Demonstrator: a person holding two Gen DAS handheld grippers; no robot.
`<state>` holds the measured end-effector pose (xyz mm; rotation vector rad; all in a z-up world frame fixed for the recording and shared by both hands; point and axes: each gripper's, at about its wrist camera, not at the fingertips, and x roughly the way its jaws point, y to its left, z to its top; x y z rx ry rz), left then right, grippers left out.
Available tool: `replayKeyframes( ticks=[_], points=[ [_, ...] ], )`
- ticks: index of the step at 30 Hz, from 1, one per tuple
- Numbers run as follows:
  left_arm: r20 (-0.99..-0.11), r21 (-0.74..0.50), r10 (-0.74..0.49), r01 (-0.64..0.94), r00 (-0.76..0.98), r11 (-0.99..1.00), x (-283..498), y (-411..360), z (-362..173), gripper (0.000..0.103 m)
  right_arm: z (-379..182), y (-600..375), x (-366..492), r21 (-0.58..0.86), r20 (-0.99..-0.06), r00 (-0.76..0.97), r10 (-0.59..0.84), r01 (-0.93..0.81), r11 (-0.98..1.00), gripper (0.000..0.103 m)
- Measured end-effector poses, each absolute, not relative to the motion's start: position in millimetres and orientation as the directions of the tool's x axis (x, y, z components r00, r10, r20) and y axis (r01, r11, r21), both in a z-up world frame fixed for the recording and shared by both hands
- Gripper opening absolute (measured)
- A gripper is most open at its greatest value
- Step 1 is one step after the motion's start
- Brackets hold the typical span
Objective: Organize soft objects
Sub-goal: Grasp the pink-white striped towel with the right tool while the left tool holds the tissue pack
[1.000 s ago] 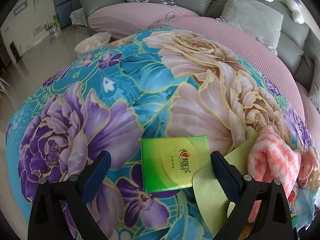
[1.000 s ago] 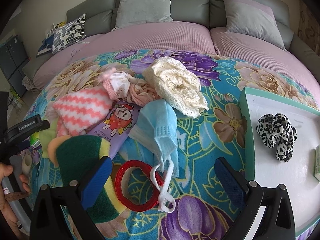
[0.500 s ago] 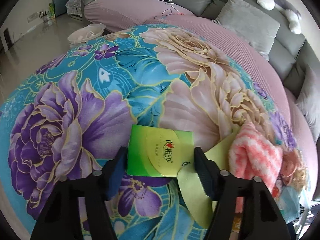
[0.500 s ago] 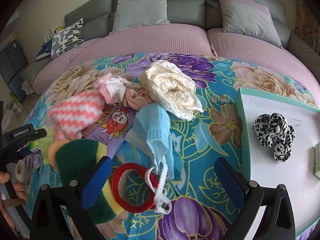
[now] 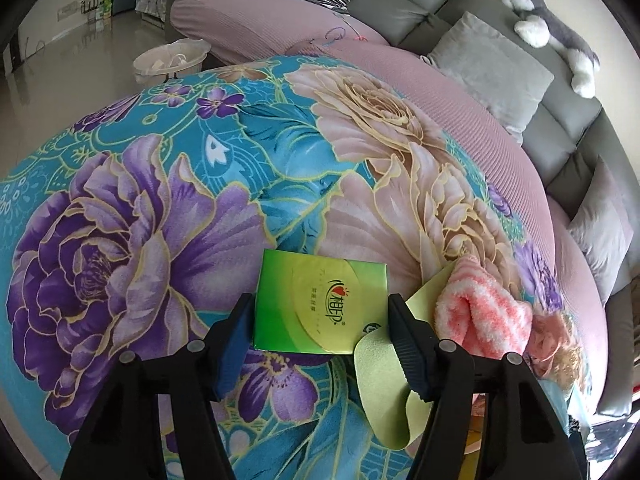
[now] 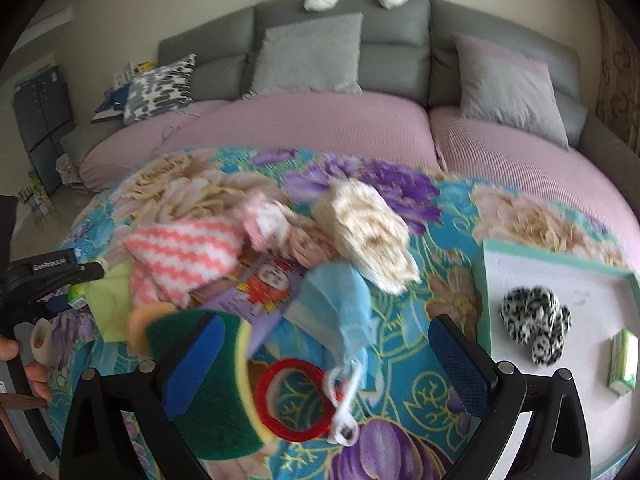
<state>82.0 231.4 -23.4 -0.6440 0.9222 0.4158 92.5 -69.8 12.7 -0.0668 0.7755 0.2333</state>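
Note:
My left gripper (image 5: 320,312) is shut on a green tissue pack (image 5: 320,306), its pads against the pack's two sides on the floral cloth (image 5: 160,200). A yellow-green cloth (image 5: 384,384) and a pink-white striped fluffy cloth (image 5: 484,312) lie just right of it. My right gripper (image 6: 324,340) is open and empty above a heap: green-yellow sponge (image 6: 212,392), red ring (image 6: 292,400), blue face mask (image 6: 336,308), cream lace cloth (image 6: 372,236), striped cloth (image 6: 184,256). The left gripper shows at the right wrist view's left edge (image 6: 52,272).
A white tray with a green rim (image 6: 560,264) at the right holds a leopard-print scrunchie (image 6: 536,316) and a green pack (image 6: 622,356). A purple cartoon packet (image 6: 264,288) lies in the heap. A pink and grey sofa (image 6: 340,120) stands behind. A white basket (image 5: 172,58) sits on the floor.
My left gripper moved forward and closed its jaws onto the green tissue pack. My right gripper tilted up and drew back a little, staying open; its view is blurred.

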Motion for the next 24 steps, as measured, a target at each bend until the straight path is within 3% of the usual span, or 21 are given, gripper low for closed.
replayKeyframes(
  ticks=[10, 24],
  points=[
    [-0.857, -0.32, 0.045, -0.598, 0.513, 0.735, 83, 241, -35, 0.067, 26, -6, 86, 0.01, -0.681, 0.671, 0.292, -0.391, 0.92, 0.1],
    [-0.858, -0.329, 0.029, -0.594, 0.512, 0.734, 81, 247, -36, 0.068, 5, 60, 109, -0.023, -0.712, 0.614, 0.341, -0.506, 0.862, 0.074]
  ],
)
